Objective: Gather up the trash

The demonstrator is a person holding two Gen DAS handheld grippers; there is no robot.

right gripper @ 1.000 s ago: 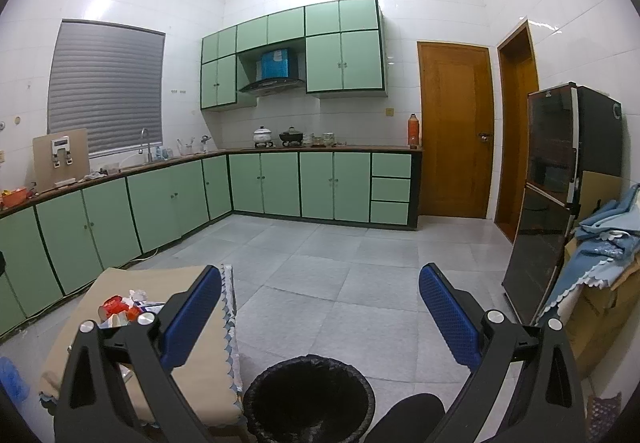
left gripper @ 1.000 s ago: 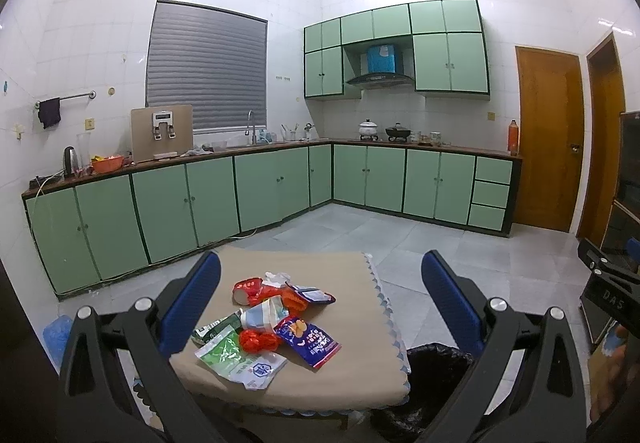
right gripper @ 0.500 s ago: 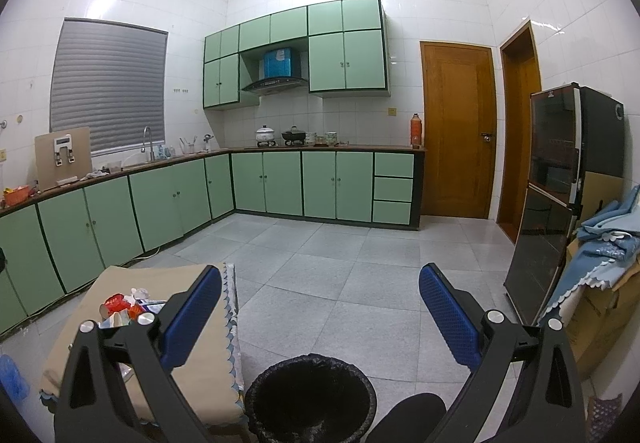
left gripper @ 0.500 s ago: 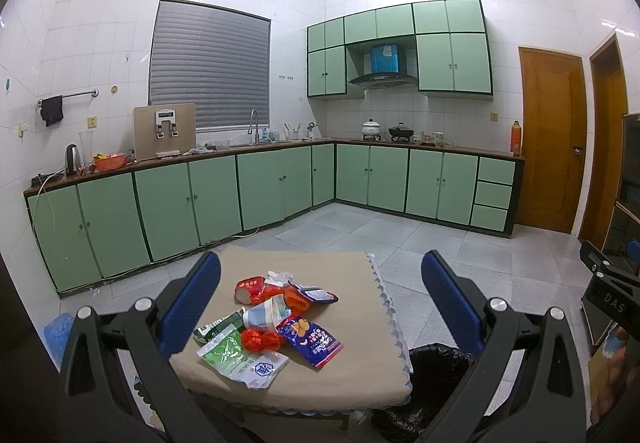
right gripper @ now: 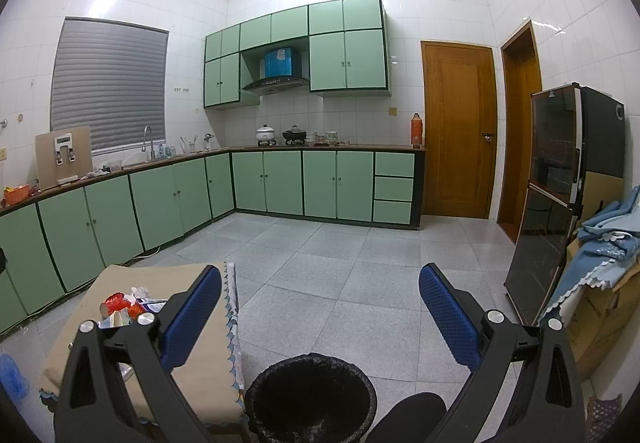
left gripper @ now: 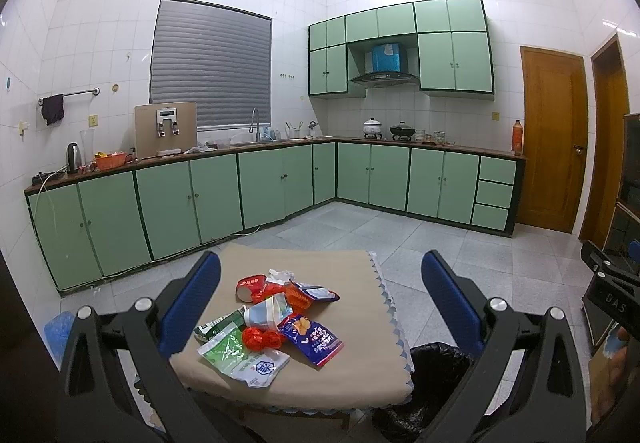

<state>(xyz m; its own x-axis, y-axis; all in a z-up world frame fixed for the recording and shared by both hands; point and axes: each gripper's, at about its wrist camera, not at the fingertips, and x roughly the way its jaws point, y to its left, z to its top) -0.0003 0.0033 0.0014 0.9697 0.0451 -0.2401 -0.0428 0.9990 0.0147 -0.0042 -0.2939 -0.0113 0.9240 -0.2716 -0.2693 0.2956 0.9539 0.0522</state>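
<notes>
Both claws stand wide apart and empty: the left claw [left gripper: 320,295] hangs above the near edge of the desk [left gripper: 360,375], the right claw [right gripper: 320,307] above the black-lined bin [right gripper: 310,383], which sits on the floor just beside the desk's near right corner. The trash lies in a loose heap around the middle of the desk, nearer its left edge. I judge the first pick is in hand. The blue snack packet [left gripper: 312,337] on the heap's right side looks the easiest start: come down at its free edge, pinch the thin film firmly, lift clear of the orange netting [left gripper: 260,337] beside it, then carry it across the right edge to the bin.
</notes>
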